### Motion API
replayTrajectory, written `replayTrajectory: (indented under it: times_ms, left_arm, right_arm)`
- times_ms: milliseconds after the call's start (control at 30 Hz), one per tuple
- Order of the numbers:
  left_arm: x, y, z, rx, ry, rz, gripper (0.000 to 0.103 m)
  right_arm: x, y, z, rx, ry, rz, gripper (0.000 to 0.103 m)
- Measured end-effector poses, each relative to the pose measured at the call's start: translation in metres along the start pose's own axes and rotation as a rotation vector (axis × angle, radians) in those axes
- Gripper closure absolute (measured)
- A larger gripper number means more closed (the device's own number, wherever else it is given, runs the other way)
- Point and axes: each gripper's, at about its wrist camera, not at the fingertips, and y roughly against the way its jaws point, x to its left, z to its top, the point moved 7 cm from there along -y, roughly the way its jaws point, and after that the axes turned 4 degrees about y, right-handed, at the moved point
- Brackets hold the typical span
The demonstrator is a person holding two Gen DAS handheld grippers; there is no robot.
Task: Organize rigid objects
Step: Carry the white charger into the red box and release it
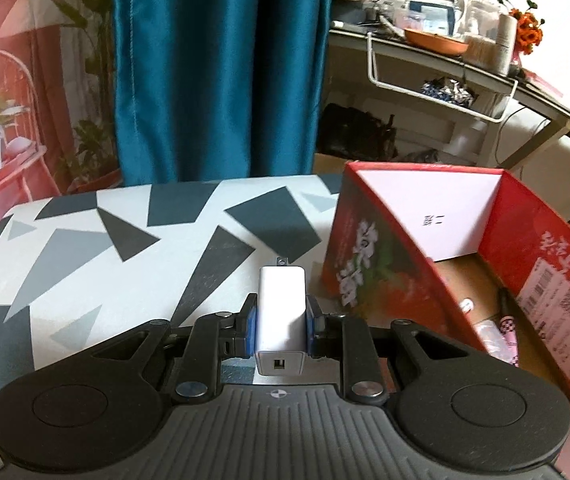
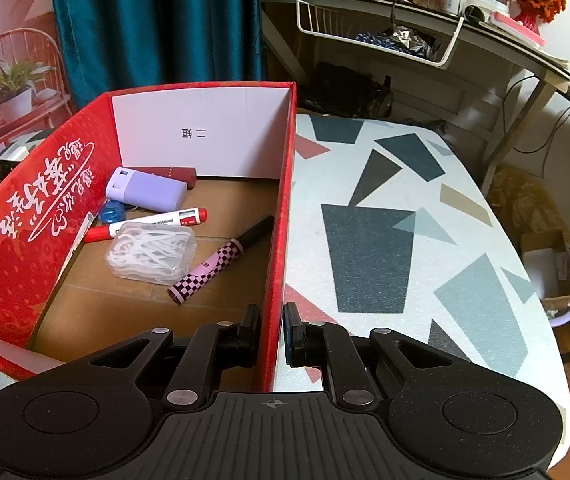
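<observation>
Over the patterned table [image 1: 85, 240], the left gripper [image 1: 281, 320] clamps a white charger [image 1: 281, 304]; the right gripper [image 2: 272, 334] pinches the red box [image 2: 281, 200] wall.

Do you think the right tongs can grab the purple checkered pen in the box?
Probably not right now: the right tongs straddle the red cardboard box wall, though the purple checkered pen lies uncovered.

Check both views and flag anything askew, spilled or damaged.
Nothing looks spilled or damaged. The left gripper holds the white charger squarely above the table. The right gripper straddles the red box's side wall. The items inside lie loosely jumbled.
</observation>
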Motion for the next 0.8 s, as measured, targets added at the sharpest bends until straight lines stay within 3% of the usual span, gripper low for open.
replayTrajectory:
  times_ms: [233, 467, 800]
  left_arm:
    - [-0.016, 0.011, 0.019, -0.047, -0.047, -0.027, 0.079]
    - [-0.056, 0.019, 0.041, -0.110, -0.152, -0.101, 0.079]
    - [-0.109, 0.003, 0.036, -0.114, -0.287, -0.156, 0.079]
  right_arm:
    - [0.000, 0.001, 0.000, -0.001, -0.002, 0.001, 0.092]
    - [0.000, 0.001, 0.000, -0.001, -0.002, 0.001, 0.092]
    - [0.000, 0.001, 0.000, 0.000, -0.001, 0.001, 0.092]
